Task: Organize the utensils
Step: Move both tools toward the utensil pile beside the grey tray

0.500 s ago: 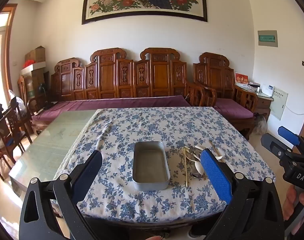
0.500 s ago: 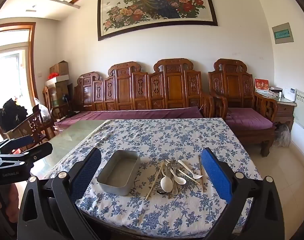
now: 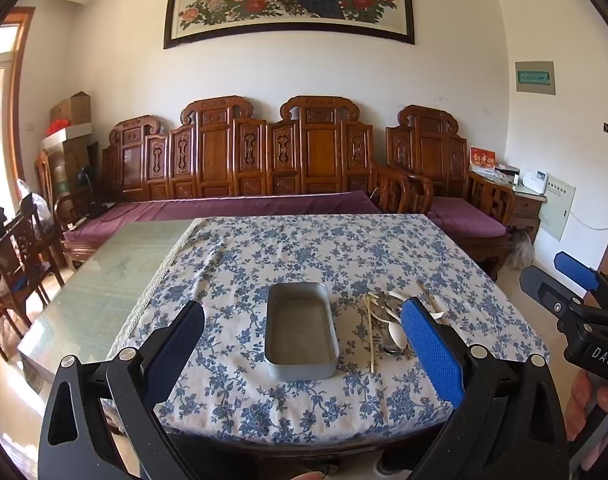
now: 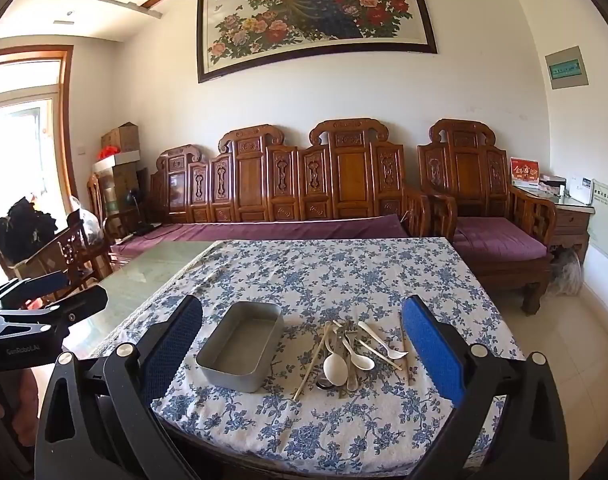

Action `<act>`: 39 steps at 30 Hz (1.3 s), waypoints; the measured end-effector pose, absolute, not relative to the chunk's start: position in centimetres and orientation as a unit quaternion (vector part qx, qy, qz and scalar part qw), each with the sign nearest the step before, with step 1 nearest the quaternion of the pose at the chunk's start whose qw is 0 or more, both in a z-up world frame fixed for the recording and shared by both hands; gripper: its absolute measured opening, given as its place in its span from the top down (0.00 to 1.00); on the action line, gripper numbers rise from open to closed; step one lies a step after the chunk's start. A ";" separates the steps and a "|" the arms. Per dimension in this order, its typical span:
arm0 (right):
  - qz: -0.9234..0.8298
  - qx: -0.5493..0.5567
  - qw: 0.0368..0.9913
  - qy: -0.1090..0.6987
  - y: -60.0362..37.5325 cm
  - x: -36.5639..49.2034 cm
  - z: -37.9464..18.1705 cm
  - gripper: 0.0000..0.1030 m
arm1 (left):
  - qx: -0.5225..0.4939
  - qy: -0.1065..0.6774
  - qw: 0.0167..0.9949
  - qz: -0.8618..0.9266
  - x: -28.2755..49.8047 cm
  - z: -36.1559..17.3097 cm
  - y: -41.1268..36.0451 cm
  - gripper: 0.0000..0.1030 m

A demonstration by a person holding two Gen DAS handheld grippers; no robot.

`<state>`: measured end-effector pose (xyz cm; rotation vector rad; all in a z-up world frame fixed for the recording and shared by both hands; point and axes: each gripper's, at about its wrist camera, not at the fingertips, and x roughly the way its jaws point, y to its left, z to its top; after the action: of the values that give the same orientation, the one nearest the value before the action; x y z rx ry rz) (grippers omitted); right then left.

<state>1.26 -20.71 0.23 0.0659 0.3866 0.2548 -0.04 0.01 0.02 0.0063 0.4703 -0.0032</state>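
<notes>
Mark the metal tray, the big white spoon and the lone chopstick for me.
metal tray (image 4: 240, 350): right wrist view, bare floor inside.
big white spoon (image 4: 335, 369): right wrist view, its bowl.
chopstick (image 3: 370, 330): left wrist view, mid-shaft.

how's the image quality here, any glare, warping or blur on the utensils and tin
Both views are fisheye: walls and picture frame bow, corners go black. Right wrist view: the doorway is blown out white, yet the utensil pile and metal tin are sharp. Left wrist view: the glass tabletop shows pale glare, and a blue pad hides part of the pile.
</notes>
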 end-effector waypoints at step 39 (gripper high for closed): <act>0.115 0.033 0.962 0.246 -24.2 7.6 -6.0 0.12 | 0.023 0.316 0.948 -0.042 6.8 -6.3 -0.9 0.08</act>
<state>7.56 -24.19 -5.98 0.0658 0.4980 0.2331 6.79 -0.91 -6.30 0.0464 0.6434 -0.0859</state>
